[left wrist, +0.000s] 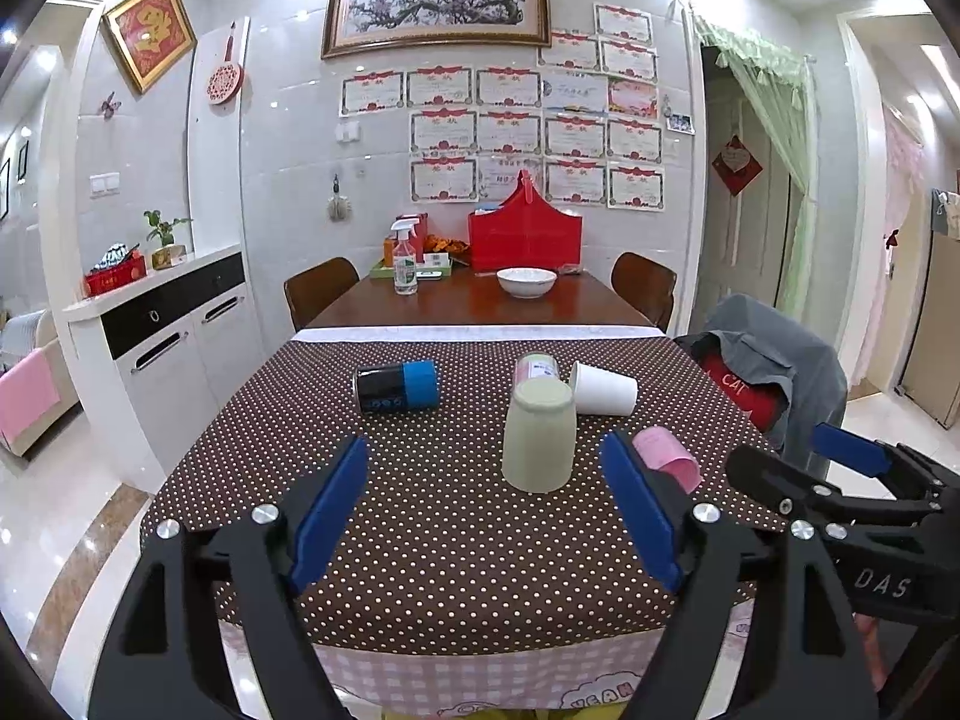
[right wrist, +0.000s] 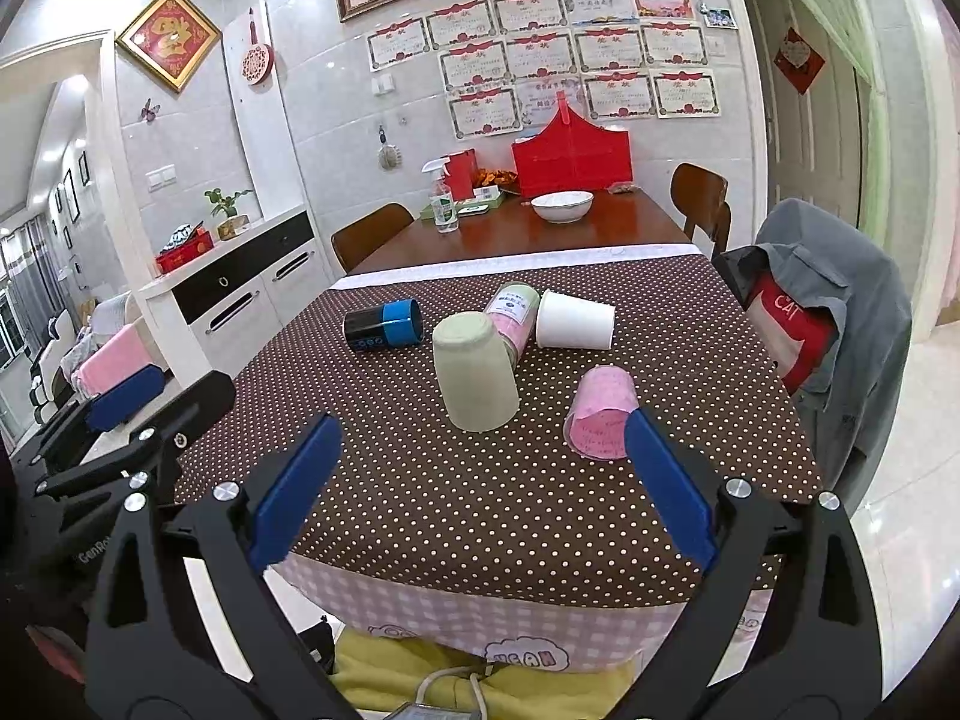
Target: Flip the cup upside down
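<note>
A pale green cup [left wrist: 538,437] stands upside down on the dotted brown tablecloth [left wrist: 432,516]; it also shows in the right wrist view [right wrist: 475,370]. A pink cup [right wrist: 600,414] lies on its side to its right, partly hidden by a finger in the left wrist view [left wrist: 666,456]. My left gripper [left wrist: 486,480] is open and empty, short of the green cup. My right gripper [right wrist: 483,462] is open and empty, near the table's front edge, its right finger by the pink cup.
A white paper cup [left wrist: 603,389], a pink-labelled cup [left wrist: 536,367] and a black and blue can [left wrist: 397,387] lie on their sides farther back. A chair with a grey jacket [right wrist: 828,312] stands at the right. A white bowl [right wrist: 561,205] and a spray bottle [right wrist: 443,199] are on the bare wood.
</note>
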A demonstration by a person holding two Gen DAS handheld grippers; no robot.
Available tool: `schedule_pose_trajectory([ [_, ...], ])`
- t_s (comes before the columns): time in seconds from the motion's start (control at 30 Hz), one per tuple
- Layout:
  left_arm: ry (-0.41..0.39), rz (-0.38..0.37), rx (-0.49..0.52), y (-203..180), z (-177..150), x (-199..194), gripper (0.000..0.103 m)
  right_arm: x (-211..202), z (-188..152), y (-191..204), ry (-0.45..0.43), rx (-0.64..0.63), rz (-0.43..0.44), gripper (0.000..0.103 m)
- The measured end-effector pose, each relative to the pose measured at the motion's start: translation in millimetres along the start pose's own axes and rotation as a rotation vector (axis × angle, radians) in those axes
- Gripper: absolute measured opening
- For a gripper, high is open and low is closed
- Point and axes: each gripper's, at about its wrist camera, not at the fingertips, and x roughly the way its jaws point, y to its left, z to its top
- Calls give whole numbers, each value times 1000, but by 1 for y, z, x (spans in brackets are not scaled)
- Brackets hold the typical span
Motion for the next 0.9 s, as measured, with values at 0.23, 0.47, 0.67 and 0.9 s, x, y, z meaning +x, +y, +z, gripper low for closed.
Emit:
schedule_pose_trajectory([
  [0.23, 6, 6, 1, -1, 0, 2, 79, 3, 1, -2, 4, 4, 3, 94],
  [0.47, 2, 18, -1, -2, 0, 2, 79, 7, 2, -5, 11, 14, 9, 94],
  [0.67, 5, 30, 7, -4, 0, 4, 79, 11, 1, -6, 17, 18, 3, 94],
  [0.9, 23, 29, 1, -8, -2, 7, 79, 13, -1, -7, 28, 23, -4, 94],
])
